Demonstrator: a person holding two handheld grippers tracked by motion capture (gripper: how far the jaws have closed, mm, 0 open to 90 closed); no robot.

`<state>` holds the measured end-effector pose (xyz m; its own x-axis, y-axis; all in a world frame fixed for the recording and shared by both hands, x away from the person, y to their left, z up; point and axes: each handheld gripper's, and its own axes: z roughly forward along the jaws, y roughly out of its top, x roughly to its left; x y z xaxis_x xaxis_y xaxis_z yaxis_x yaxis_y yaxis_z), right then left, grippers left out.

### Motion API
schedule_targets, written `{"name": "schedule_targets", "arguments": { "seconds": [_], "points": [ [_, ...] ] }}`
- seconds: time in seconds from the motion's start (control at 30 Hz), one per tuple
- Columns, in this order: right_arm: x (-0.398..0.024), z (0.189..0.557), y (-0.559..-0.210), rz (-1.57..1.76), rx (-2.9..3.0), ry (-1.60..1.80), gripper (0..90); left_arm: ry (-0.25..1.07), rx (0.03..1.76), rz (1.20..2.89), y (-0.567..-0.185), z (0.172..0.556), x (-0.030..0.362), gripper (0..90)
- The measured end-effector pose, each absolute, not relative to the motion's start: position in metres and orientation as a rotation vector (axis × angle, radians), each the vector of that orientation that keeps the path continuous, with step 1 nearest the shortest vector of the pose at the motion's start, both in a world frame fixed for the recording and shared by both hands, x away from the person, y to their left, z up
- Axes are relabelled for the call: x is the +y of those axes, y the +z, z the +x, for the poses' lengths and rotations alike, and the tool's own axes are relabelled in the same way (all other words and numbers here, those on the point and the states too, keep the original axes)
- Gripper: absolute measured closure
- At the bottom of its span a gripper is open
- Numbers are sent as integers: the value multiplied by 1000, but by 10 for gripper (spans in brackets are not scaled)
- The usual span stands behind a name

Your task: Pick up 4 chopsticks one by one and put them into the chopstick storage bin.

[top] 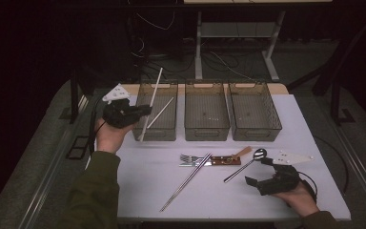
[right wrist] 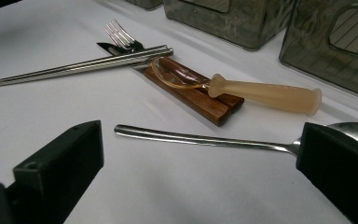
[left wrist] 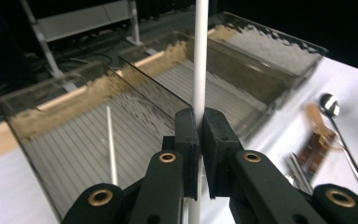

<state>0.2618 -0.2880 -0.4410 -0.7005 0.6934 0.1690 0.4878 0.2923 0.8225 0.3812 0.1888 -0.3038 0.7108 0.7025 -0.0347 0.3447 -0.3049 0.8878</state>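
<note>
Overhead, we list our left gripper (top: 145,110) clamped on a slim white chopstick (top: 153,98) slanting over the leftmost of three smoky ribbed plastic bins (top: 156,131), where a second white stick (top: 161,112) lies. Along its jaws, we note that stick (left wrist: 200,56) pinched upright. Lastly, our right gripper (right wrist: 200,168) rests with jaws apart over a steel spoon (right wrist: 205,139), beside steel chopsticks (right wrist: 74,67) and a fork (right wrist: 121,35).

Metal chopsticks (top: 187,180), fork (top: 188,158), wooden-handled utensils (top: 226,161), steel spoon (top: 246,166) on white table (top: 209,200).
</note>
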Motion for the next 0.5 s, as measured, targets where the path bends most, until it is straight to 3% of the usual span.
{"name": "schedule_targets", "arguments": {
  "seconds": [0.5],
  "points": [
    [-289, 262, -440, 1094, 2337, 1375, 10, 543, 940, 1903, -323, 432, 200, 849]
  ]
}}
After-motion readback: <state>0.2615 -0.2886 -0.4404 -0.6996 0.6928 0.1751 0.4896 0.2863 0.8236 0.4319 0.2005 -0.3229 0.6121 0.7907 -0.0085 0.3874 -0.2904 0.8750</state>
